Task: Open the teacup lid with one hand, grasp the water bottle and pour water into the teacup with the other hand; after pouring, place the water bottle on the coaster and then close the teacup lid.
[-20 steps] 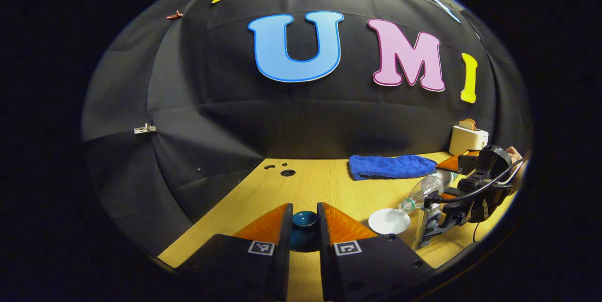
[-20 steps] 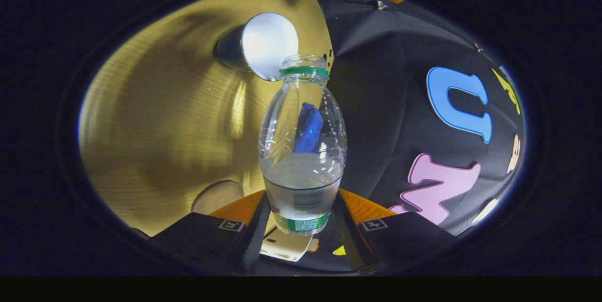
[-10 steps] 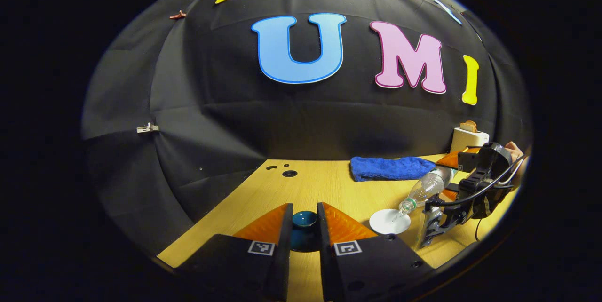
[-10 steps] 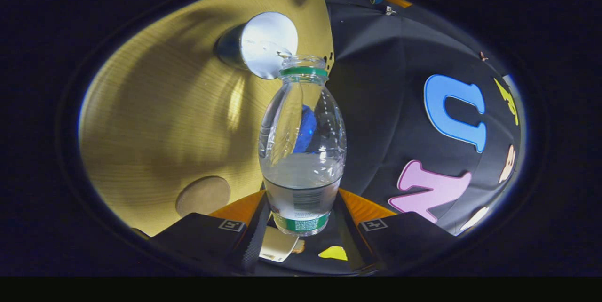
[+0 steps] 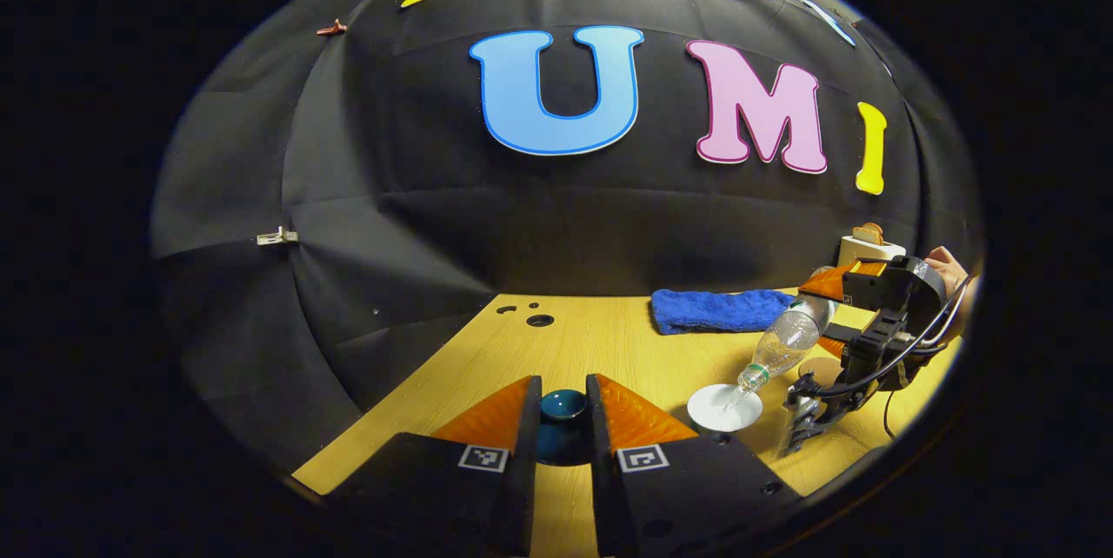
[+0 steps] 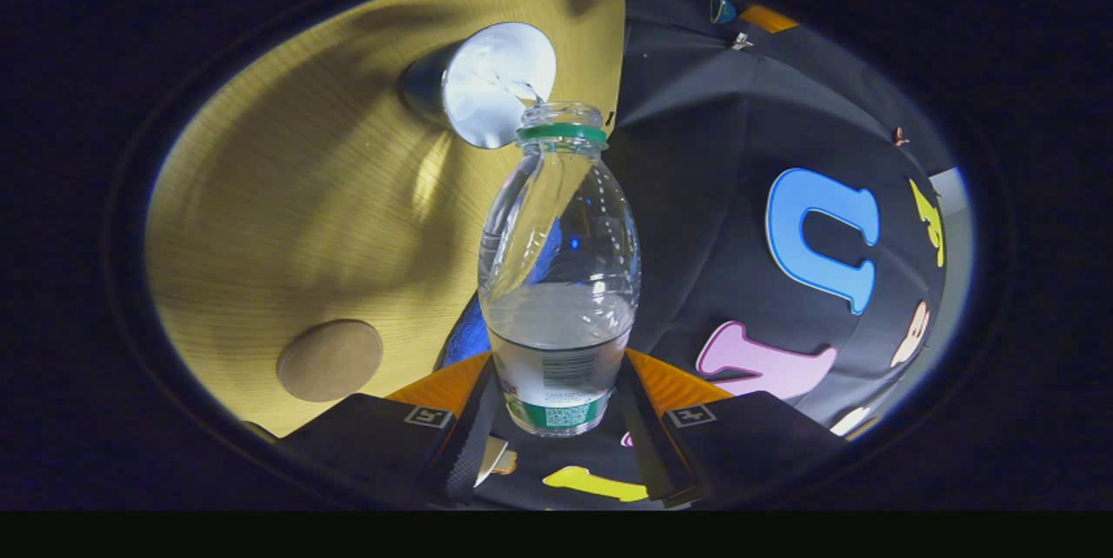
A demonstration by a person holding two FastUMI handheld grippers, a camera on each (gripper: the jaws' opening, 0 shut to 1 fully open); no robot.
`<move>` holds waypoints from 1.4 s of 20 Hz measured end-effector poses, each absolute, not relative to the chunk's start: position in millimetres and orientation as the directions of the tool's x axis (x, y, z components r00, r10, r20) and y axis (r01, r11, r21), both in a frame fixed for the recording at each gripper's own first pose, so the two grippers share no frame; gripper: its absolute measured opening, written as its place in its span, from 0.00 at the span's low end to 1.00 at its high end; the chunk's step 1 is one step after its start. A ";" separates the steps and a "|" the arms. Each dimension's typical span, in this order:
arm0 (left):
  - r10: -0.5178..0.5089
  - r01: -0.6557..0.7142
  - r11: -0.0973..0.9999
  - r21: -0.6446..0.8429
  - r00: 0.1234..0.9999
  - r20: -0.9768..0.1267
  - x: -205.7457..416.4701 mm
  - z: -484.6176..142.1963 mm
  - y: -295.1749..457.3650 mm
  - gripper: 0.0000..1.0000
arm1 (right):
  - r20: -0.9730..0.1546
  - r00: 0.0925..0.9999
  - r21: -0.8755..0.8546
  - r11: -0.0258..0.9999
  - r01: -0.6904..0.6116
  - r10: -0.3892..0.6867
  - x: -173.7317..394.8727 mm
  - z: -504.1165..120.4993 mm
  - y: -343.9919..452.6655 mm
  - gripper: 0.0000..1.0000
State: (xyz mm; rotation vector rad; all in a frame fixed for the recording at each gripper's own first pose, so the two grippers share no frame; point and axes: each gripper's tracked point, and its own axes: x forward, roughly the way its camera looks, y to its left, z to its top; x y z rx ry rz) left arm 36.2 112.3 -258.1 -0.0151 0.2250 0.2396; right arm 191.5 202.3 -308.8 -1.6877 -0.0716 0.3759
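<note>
The water bottle [image 6: 559, 280] is clear plastic with a green neck ring and no cap; it is tilted with its open mouth directed down over the teacup [image 6: 487, 84]. A thin stream of water runs from the mouth into the cup, and the remaining water lies in the lower body of the bottle. A label band with a barcode and a green strip wraps the base; its print is too small to read. The right gripper [image 6: 559, 406] holds the bottle, with both fingers pressed against the base at the label band. In the left gripper view the same bottle [image 5: 783, 341] slants down to the left from that gripper, and its mouth sits above the white interior of the teacup [image 5: 724, 407], which stands uncovered on the wooden table [image 5: 609, 341]. A hand [image 5: 943, 262] grips the rear of the right gripper. The left gripper [image 5: 563, 406] is held low over the table, to the left of the cup, with its fingers narrowed onto the dark teal teacup lid [image 5: 563, 419], which is clamped between them by its knob. A round brown coaster [image 6: 330, 360] lies bare on the table, well apart from the cup. Farther back, a folded blue towel [image 5: 717, 310] lies near the wall, and a small cream toaster [image 5: 869, 247] holding a slice of bread stands beside it.
</note>
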 end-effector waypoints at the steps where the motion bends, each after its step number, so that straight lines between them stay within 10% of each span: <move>1: 0.234 -0.237 0.971 0.011 0.946 -0.223 36.3 -258.2 112.2 0.31 | -0.197 0.944 -0.974 -0.163 -0.157 0.266 192.3 -307.2 203.7 0.73; 23: 0.235 -0.238 0.971 0.007 0.952 -0.198 28.6 -252.3 106.7 0.31 | 0.102 0.873 -0.915 -0.299 0.271 0.477 203.8 -250.8 229.7 0.73; 28: 0.240 -0.245 0.970 0.003 0.950 -0.199 27.0 -252.9 106.8 0.31 | 0.055 0.885 -0.942 -0.270 0.200 0.463 205.9 -262.1 225.1 0.73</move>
